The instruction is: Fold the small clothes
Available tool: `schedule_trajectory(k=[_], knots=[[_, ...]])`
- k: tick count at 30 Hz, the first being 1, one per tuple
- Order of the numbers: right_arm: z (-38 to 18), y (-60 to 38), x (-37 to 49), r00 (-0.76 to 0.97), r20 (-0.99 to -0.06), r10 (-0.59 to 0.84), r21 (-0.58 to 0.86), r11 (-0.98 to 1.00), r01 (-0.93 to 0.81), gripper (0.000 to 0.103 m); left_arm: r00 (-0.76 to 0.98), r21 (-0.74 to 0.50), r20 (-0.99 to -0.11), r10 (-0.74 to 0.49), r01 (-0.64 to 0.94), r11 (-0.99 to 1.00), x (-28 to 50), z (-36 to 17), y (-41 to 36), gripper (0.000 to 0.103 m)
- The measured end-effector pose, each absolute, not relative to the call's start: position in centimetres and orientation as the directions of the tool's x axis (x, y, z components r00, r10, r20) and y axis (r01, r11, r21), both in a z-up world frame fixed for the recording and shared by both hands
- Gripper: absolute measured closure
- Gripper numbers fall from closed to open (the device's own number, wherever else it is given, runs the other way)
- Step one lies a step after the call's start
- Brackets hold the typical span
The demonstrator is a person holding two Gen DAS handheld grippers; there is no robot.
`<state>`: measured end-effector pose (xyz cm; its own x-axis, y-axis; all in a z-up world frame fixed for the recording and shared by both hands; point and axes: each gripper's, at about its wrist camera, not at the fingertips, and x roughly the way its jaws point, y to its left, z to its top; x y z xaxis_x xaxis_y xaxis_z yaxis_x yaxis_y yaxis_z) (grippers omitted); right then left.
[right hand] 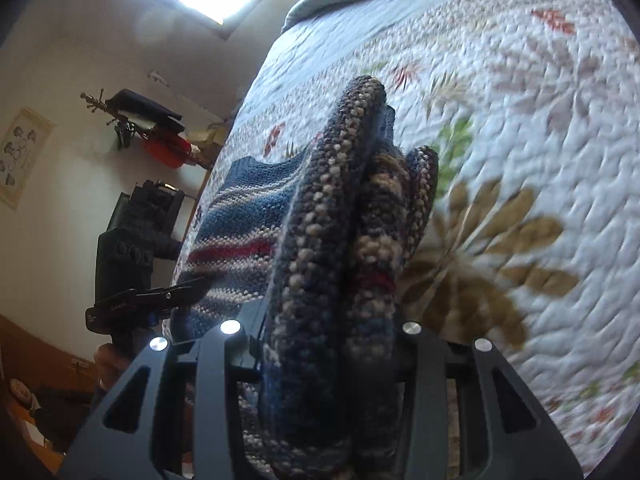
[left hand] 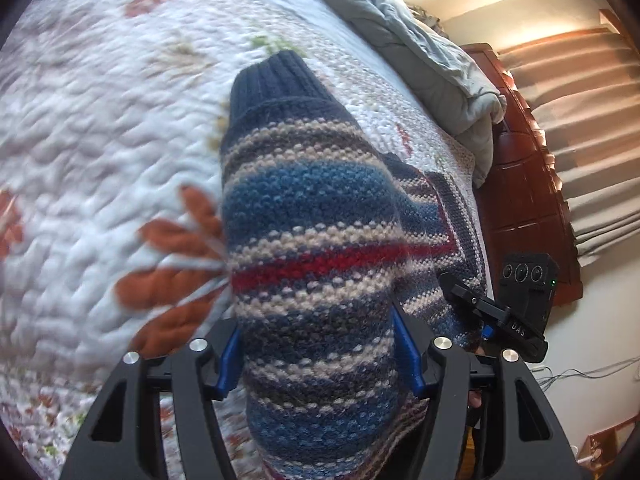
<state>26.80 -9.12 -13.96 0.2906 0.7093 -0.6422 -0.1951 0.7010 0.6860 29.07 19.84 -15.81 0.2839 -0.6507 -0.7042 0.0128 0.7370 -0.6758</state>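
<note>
Striped knit sweater [left hand: 316,240] fills my centre frame, clamped by my left gripper [left hand: 320,356] and right gripper [right hand: 332,344]. Behind it lies the floral quilt [left hand: 100,128]; a grey blanket [left hand: 432,52] sits upper right.

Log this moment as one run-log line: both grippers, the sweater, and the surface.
left gripper: shut on striped sweater | right gripper: shut on striped sweater, bunched folds | sweater over floral quilt | fold not finished

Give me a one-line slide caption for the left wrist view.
Left gripper clamps a striped knit sweater above the floral quilt; right gripper alongside.
</note>
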Motion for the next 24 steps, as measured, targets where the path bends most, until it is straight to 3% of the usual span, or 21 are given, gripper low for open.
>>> schedule_trajectory(k=[14, 17, 18, 24], knots=[[-19.6, -6.9, 25.3, 0.236, -0.642, 0.729, 0.713, 0.682, -0.166, 0.061, 0.316, -0.714, -0.669, -0.673, -0.02, 0.7, 25.5, -20.7, 23.7, 0.035], [-20.4, -7.5, 25.5, 0.219, -0.639, 0.737, 0.729, 0.672, -0.133, 0.045, 0.308, -0.719, -0.67, -0.675, -0.046, 0.693, 25.6, -20.9, 23.5, 0.025], [-20.3, -7.7, 25.6, 0.214, -0.645, 0.734, 0.727, 0.675, -0.126, 0.035, 0.312, -0.72, -0.671, -0.673, -0.055, 0.692, 25.4, -20.9, 23.7, 0.024], [-16.7, -11.1, 26.7, 0.267, -0.626, 0.733, 0.718, 0.675, -0.171, 0.022, 0.477, -0.643, -0.68, -0.556, -0.023, 0.766, 22.9, -15.2, 24.8, 0.023]])
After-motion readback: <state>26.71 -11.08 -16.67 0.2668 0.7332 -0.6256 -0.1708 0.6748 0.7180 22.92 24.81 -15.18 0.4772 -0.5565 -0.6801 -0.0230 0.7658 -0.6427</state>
